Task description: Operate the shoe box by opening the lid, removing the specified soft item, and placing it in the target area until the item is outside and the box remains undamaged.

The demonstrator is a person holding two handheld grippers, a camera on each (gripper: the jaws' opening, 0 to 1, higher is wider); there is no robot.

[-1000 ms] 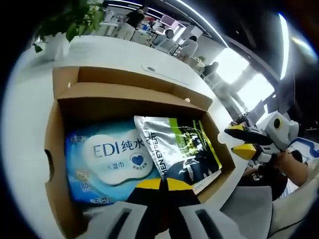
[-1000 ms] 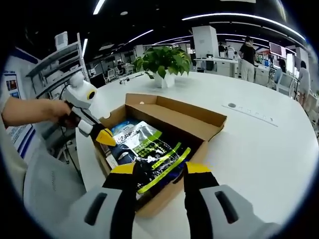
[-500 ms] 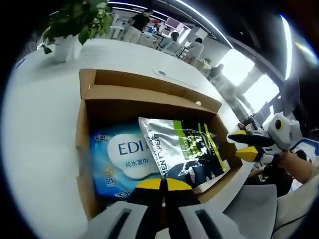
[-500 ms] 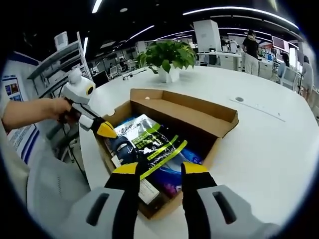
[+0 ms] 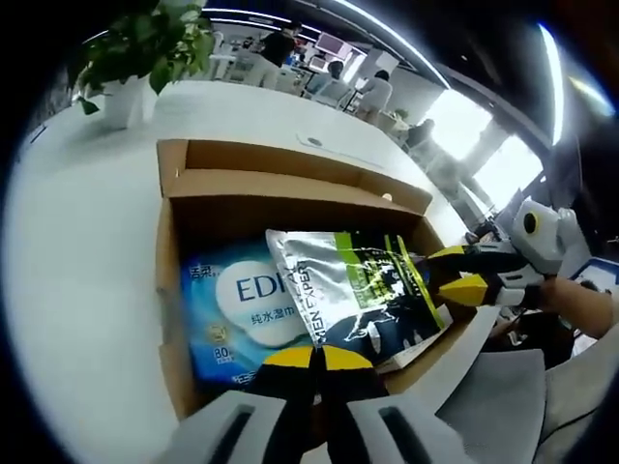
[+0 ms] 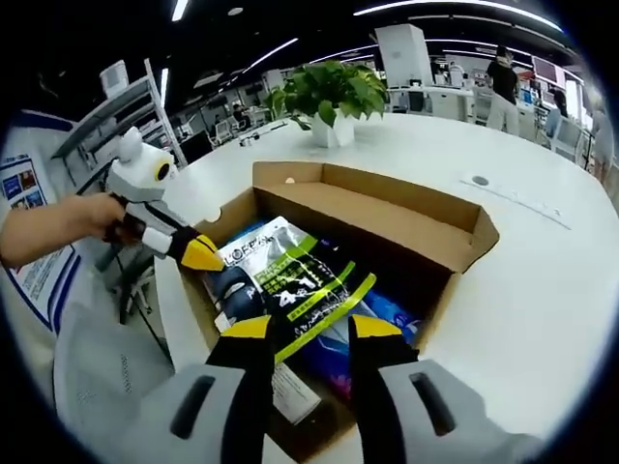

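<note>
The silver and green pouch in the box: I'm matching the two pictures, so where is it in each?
Left gripper view: silver and green pouch right of centre, beside the blue wet wipes pack.
Right gripper view: pouch centre-left, above the jaws.
Shared landmark: potted plant.

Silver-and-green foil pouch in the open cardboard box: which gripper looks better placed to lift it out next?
Probably the right gripper: its jaws are open, straddling the edge of the silver-and-green foil pouch. The left gripper is shut at the rim of the open cardboard box.
</note>
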